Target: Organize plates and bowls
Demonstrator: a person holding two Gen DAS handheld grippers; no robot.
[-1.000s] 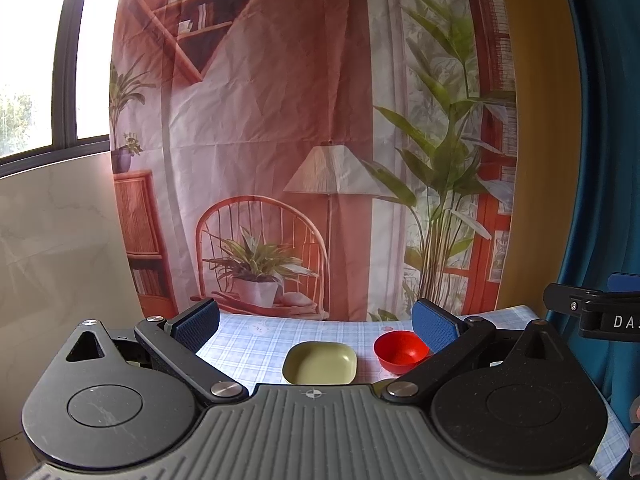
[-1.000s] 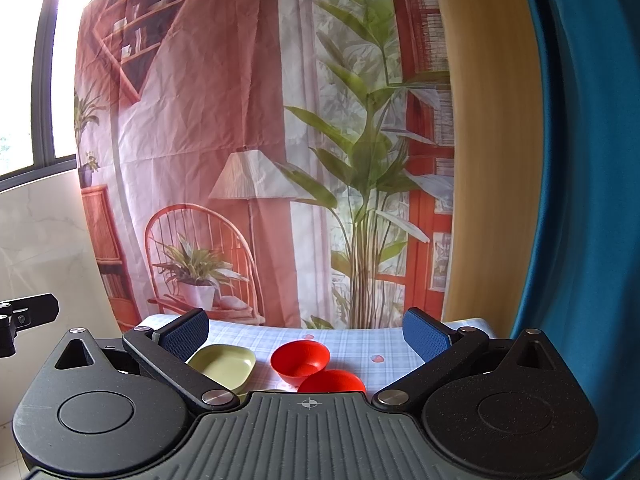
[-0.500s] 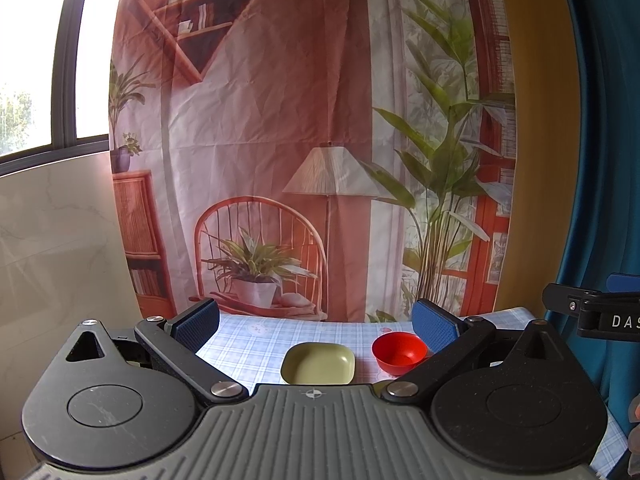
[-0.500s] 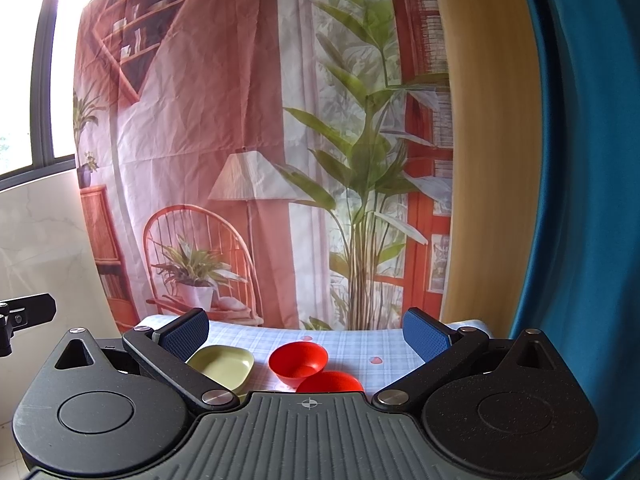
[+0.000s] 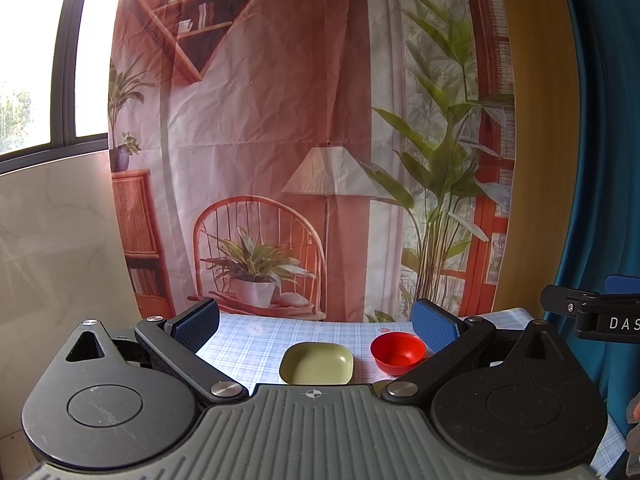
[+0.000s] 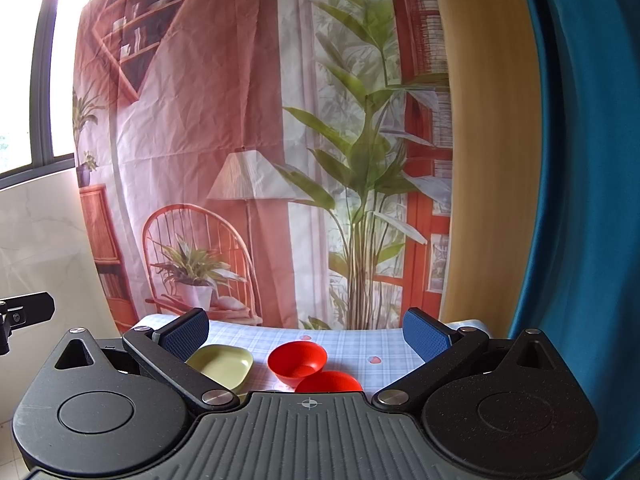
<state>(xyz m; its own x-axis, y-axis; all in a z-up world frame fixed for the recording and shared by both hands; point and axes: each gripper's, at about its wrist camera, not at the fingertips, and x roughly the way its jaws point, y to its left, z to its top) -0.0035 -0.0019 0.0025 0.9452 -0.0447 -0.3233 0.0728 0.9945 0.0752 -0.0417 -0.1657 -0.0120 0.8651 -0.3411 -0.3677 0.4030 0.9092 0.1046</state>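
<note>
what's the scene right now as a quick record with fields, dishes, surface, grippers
surface: table with a blue checked tablecloth
dishes: green square plate; red bowl; second red dish nearer the camera, partly hidden by the right gripper body
layout: plate to the left of the red bowl, apart
left gripper: open, empty, above the table
right gripper: open, empty
backdrop: printed cloth showing a room
</note>
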